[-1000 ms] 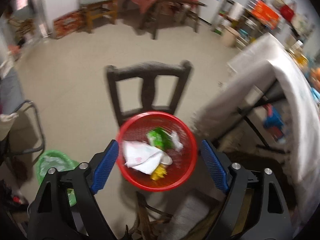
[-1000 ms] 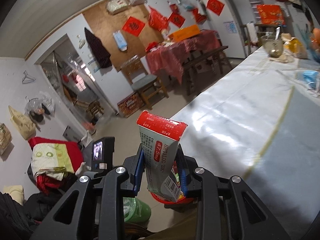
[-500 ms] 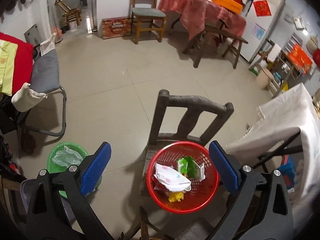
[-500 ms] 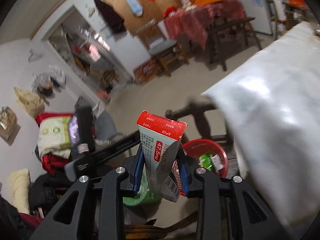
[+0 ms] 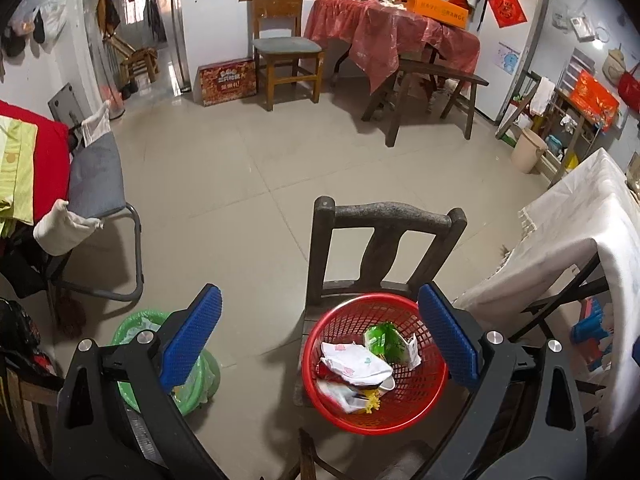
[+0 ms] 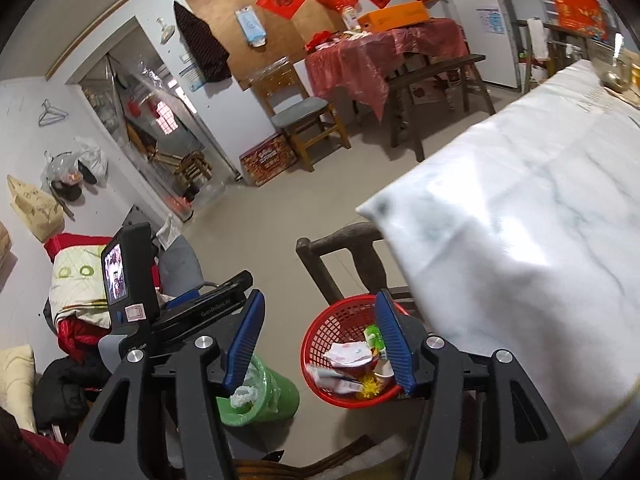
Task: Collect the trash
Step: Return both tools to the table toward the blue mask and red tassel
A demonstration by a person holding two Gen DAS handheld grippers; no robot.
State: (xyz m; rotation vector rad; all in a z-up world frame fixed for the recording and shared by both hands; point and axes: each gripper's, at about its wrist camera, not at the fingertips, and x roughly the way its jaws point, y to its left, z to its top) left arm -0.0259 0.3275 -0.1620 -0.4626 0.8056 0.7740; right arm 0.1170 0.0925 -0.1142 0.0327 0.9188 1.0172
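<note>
A red mesh basket point(image 5: 416, 412) sits on a dark wooden chair point(image 5: 384, 216) and holds white paper, a green packet and other trash. It also shows in the right wrist view point(image 6: 320, 336), where a toothpaste box point(image 6: 332, 376) lies inside it. My left gripper point(image 5: 320, 344) is open and empty above the basket's left side. My right gripper point(image 6: 320, 340) is open and empty above the basket, its right finger over the rim.
A green bin point(image 5: 200, 372) with a plastic liner stands on the floor left of the chair. A white-covered table point(image 6: 520, 240) lies to the right. A grey chair point(image 5: 96, 184) stands at the left. A red-covered table point(image 5: 392, 36) and bench are far back.
My right gripper has opened and let go of the toothpaste box, which now lies in the red basket. The left gripper has drawn back and tilted up slightly.
</note>
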